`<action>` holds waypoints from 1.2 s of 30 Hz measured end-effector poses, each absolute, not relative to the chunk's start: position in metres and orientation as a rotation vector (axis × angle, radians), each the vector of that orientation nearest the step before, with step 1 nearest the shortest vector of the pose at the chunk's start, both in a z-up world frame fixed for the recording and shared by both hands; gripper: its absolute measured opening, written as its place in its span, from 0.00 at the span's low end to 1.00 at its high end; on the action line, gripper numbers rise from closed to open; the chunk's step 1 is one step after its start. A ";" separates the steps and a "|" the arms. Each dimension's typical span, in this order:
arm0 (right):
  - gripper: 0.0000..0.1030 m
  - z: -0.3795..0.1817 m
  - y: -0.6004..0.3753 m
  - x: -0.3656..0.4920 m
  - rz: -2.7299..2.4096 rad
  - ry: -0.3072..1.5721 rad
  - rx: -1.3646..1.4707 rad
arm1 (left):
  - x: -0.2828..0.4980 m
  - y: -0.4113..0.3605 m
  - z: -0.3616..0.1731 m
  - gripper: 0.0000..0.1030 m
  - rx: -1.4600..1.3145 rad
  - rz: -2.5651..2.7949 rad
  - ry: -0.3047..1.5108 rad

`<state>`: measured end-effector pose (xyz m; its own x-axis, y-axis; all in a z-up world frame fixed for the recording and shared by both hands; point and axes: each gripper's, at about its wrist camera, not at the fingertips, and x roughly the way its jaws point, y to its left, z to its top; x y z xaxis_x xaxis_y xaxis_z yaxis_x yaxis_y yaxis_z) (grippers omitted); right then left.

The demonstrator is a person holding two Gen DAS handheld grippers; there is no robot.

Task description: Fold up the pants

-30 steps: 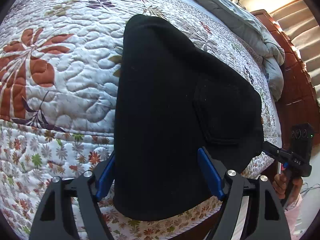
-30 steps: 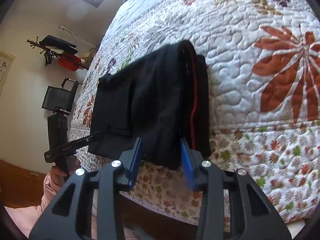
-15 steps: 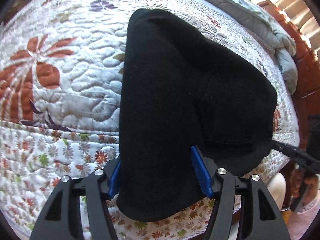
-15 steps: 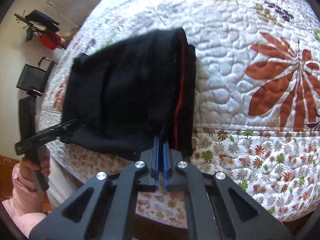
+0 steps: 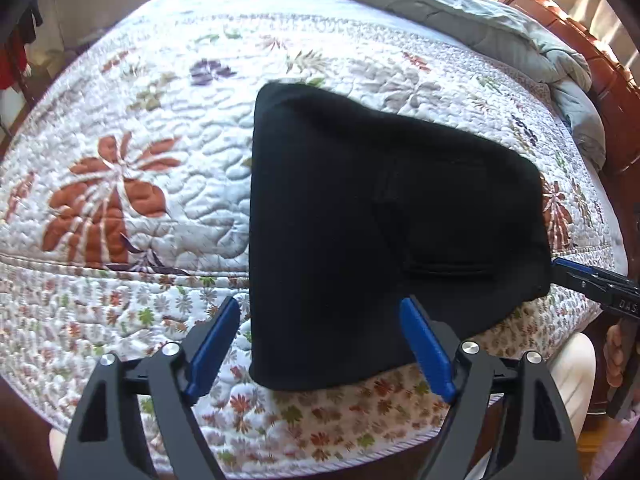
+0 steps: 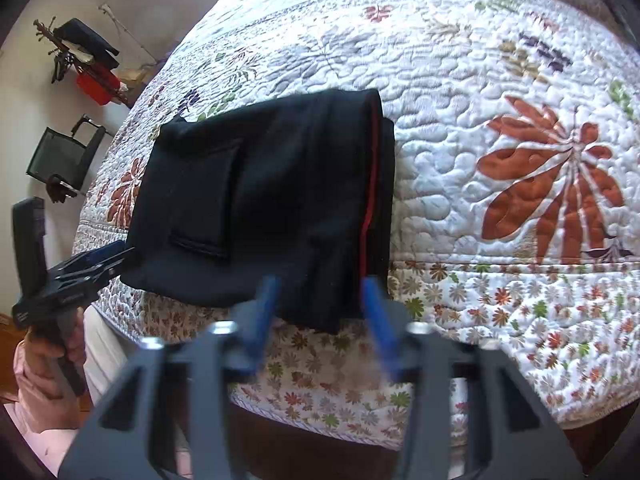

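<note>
The black pants [image 5: 372,224] lie folded into a compact stack on the quilted floral bedspread [image 5: 132,168], their near end hanging over the bed's front edge. A red stripe runs along their right side in the right wrist view [image 6: 272,204]. My left gripper [image 5: 320,340] is open, its blue pads astride the pants' near end without gripping. My right gripper [image 6: 324,308] is open just in front of the pants' near right corner, blurred. The right gripper's tip also shows in the left wrist view [image 5: 588,280], and the left gripper's in the right wrist view [image 6: 80,268].
A grey duvet [image 5: 460,4] is bunched at the far side of the bed by a wooden headboard [image 5: 600,76]. A black chair [image 6: 64,156] and a coat rack [image 6: 84,60] stand by the wall. The person's hand [image 6: 44,356] holds a handle.
My right gripper, shut on the pants' near edge half a second ago, has opened and pulled back. My left gripper has widened and backed away. The pants have settled on the bed.
</note>
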<state>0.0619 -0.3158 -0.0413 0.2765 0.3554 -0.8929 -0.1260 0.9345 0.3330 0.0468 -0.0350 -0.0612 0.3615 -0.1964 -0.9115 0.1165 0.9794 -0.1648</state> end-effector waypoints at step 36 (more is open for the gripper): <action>0.85 -0.099 -0.298 0.105 0.239 1.360 0.195 | 0.079 -0.046 -0.103 0.94 -0.058 -0.255 1.240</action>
<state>0.1045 -0.2975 -0.0993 0.1912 0.2811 -0.9405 -0.0563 0.9597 0.2754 0.0794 -0.0456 -0.1035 0.3002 -0.2231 -0.9274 0.1602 0.9703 -0.1815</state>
